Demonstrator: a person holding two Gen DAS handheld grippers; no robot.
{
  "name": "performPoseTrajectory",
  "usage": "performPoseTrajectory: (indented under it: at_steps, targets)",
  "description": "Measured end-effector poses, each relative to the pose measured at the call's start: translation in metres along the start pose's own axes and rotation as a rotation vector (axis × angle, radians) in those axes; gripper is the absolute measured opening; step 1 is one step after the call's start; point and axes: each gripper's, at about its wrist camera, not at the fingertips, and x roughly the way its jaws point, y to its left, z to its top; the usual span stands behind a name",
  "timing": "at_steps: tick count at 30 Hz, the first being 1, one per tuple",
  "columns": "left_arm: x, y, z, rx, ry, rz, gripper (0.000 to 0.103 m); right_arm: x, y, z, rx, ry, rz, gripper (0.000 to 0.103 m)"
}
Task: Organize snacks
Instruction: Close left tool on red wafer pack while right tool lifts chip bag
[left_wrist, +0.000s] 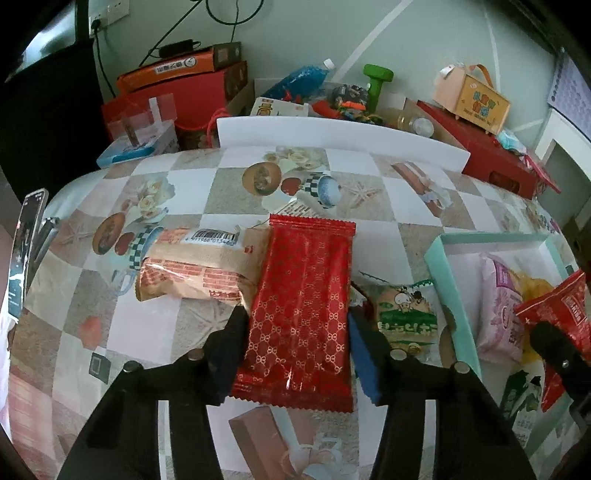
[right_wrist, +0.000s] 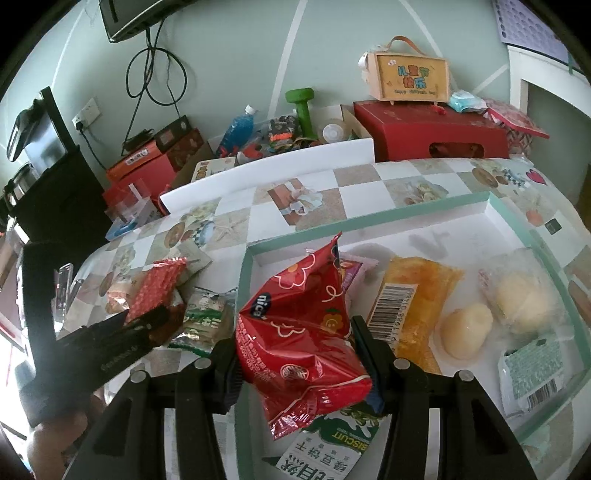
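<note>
A checked table (left_wrist: 192, 173) against a green wall, with a mint tray (right_wrist: 369, 218) at its right.

The tray holds a yellow pack (right_wrist: 413, 306), pale buns (right_wrist: 513, 299) and a biscuit pack (right_wrist: 325, 446). The right gripper (right_wrist: 295, 354) is clamped on a crinkly red bag (right_wrist: 306, 332) above the tray; it looks light and puffy, best held by its edge. The left gripper (left_wrist: 295, 328) has its jaws pressed to the sides of a flat red sachet (left_wrist: 303, 314) on the table, slick foil that may slip.
</note>
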Motion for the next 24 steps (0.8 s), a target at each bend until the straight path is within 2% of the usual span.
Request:
performPoseTrajectory:
  at_steps: [14, 24]
  targets:
    - [-0.019, 0.011, 0.003, -0.084, -0.023, -0.077, 0.049, 0.002, 0.0, 0.0, 0.0, 0.002, -0.001, 0.054]
    - [-0.064, 0.005, 0.01, -0.082, -0.129, -0.128, 0.049, -0.015, 0.004, 0.005, -0.01, -0.075, 0.024, 0.054]
